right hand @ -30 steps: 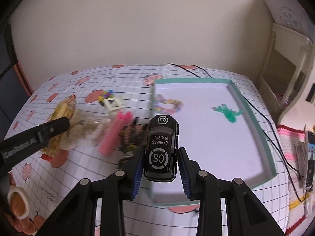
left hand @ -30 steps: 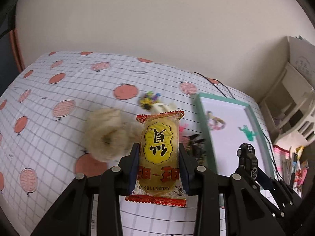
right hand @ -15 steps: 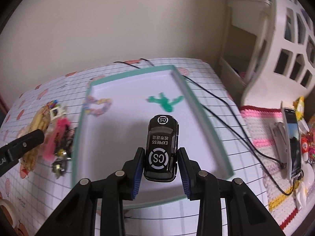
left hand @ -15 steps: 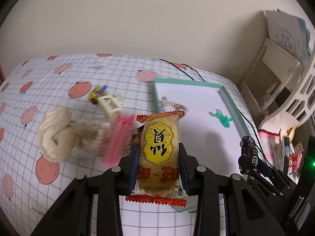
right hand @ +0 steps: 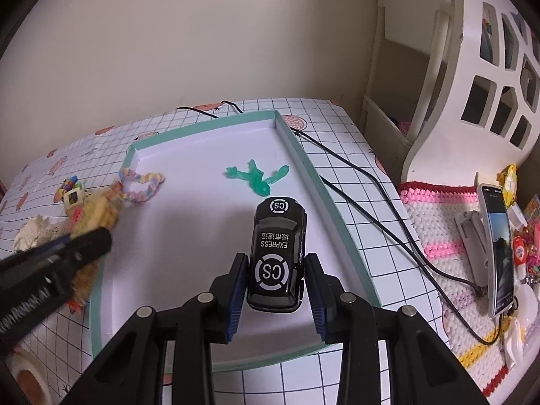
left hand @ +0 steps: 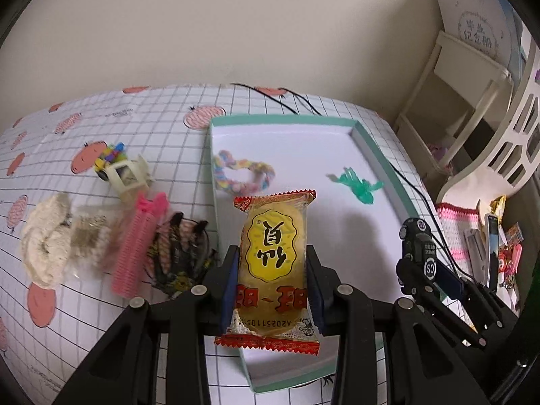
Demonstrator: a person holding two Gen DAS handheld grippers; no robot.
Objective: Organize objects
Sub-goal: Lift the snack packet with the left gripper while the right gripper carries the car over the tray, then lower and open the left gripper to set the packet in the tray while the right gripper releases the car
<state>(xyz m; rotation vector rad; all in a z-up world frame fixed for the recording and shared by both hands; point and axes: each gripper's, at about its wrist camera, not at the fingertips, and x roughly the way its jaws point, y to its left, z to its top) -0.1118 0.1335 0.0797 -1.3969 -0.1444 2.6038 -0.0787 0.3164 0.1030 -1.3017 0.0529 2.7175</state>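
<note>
Now both tongs have swung over the tray: left tongs pinching snack packet, right tongs pinching toy car; drop-off probably next.

1 snack packet, 1 toy car, 1 tray, 1 green figure, 1 braided loop, 1 pink comb.

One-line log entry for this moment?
left gripper: shut on snack packet | right gripper: shut on toy car | both over tray
</note>
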